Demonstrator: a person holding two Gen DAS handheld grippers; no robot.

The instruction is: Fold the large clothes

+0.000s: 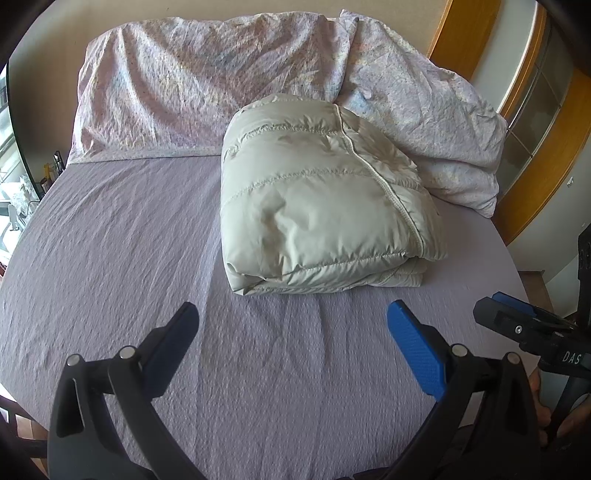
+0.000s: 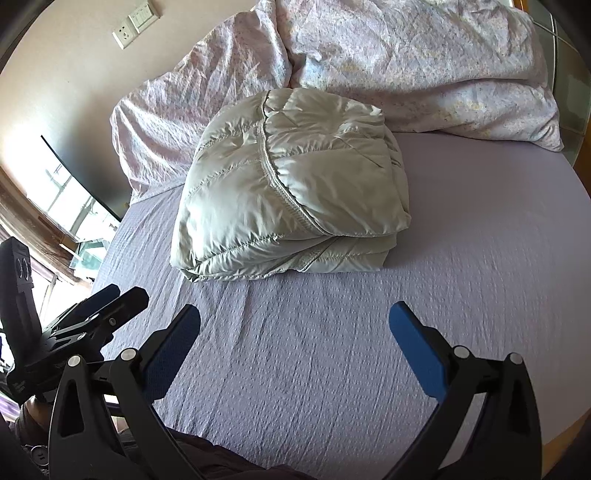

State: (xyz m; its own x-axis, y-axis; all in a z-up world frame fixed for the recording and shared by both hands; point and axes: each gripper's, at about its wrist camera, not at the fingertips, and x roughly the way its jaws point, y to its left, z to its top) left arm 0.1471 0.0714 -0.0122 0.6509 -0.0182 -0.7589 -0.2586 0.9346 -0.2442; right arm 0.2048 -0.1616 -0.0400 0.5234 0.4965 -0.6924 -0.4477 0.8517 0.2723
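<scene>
A pale grey-green quilted puffer jacket (image 1: 317,199) lies folded into a thick bundle on the lilac bed sheet (image 1: 110,240); it also shows in the right wrist view (image 2: 295,188). My left gripper (image 1: 291,317) is open and empty, hovering over the sheet just in front of the bundle. My right gripper (image 2: 295,317) is open and empty too, in front of the bundle's near edge. Neither touches the jacket. The right gripper's side shows at the right edge of the left wrist view (image 1: 517,321), and the left gripper's side at the left of the right wrist view (image 2: 99,314).
Two crumpled floral pillows (image 1: 207,85) (image 1: 424,122) lie against the wall behind the jacket. A wooden-framed cabinet (image 1: 535,122) stands to the right of the bed. A window (image 2: 70,206) is at the left, and wall switches and a socket (image 2: 136,22) above.
</scene>
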